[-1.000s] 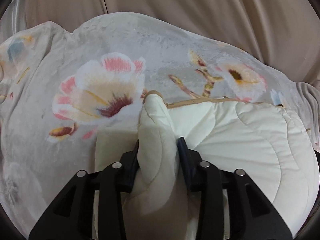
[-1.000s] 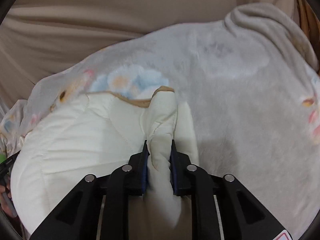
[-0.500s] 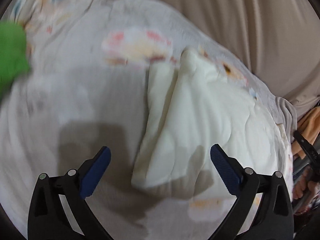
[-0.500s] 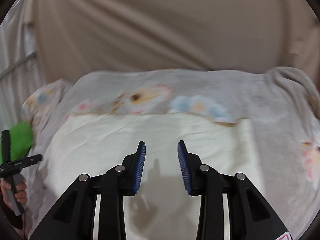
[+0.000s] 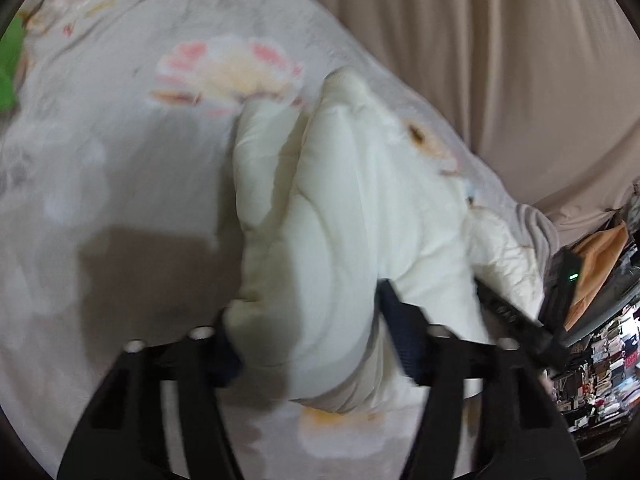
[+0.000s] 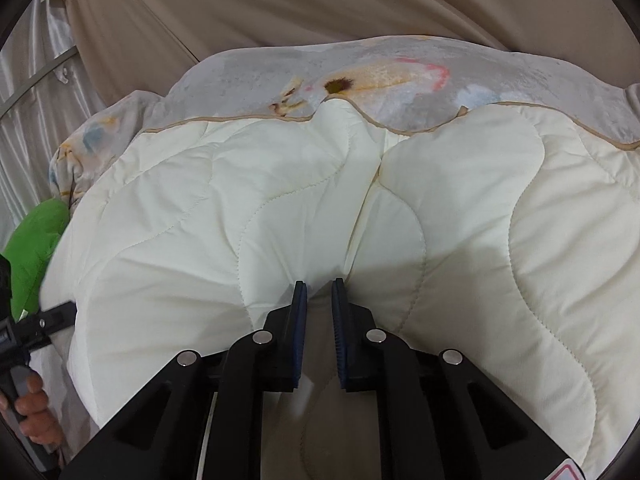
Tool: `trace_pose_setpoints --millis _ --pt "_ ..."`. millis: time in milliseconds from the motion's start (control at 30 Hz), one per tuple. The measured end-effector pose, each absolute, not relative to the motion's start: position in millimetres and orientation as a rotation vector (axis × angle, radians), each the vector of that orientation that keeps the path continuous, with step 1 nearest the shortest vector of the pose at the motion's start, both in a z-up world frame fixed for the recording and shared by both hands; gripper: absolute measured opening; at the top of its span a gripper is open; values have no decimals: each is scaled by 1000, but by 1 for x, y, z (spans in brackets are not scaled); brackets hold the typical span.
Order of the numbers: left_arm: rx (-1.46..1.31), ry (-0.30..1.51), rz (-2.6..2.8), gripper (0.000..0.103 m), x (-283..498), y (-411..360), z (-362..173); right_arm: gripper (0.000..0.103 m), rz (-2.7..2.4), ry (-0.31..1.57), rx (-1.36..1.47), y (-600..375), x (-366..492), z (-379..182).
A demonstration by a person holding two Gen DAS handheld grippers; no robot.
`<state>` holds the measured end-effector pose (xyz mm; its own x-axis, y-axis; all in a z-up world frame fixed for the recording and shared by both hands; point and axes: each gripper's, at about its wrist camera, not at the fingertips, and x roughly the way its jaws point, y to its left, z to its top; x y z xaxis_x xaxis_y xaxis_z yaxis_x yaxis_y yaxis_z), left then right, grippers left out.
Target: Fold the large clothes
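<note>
A thick cream quilt with a grey flowered face lies heaped on beige cloth. In the left wrist view my left gripper is closing its jaws, and a fat roll of the cream side is squeezed between the pads. The picture is blurred by motion. In the right wrist view the cream side spreads wide, edged with tan piping. My right gripper is closing with its jaws nearly together. A thin fold of the quilt is pinched at its tips, and creases run out from there.
Beige cloth hangs behind the quilt. A green object lies at the quilt's left side, beside a hand on the other gripper's handle. Shelves of clutter and an orange bag fill the right edge.
Both grippers held folded quilt corners, let go and opened, moved across the quilt, and have closed on it again at new spots. The views have swung round.
</note>
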<state>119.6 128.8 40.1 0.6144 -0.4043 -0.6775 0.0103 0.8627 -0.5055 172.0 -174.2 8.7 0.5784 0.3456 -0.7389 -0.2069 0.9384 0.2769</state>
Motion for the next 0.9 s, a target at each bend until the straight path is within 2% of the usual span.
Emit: trace_pose_setpoints --millis 67,200,367,600,767,900 --pt "-457 807 -282 35 112 115 71 10 338 890 164 -174 173 9" --pt "-373 699 -380 32 96 76 125 10 363 882 210 -183 160 23" --pt "-231 618 -460 32 78 20 166 11 409 848 256 -219 98 54" --pt "-97 625 -606 31 65 -59 174 11 459 949 301 -218 61 3" --pt "14 658 -691 30 61 -131 165 11 492 958 462 -238 50 2" --pt "84 713 -707 30 70 -183 138 11 454 938 620 -284 6 -3"
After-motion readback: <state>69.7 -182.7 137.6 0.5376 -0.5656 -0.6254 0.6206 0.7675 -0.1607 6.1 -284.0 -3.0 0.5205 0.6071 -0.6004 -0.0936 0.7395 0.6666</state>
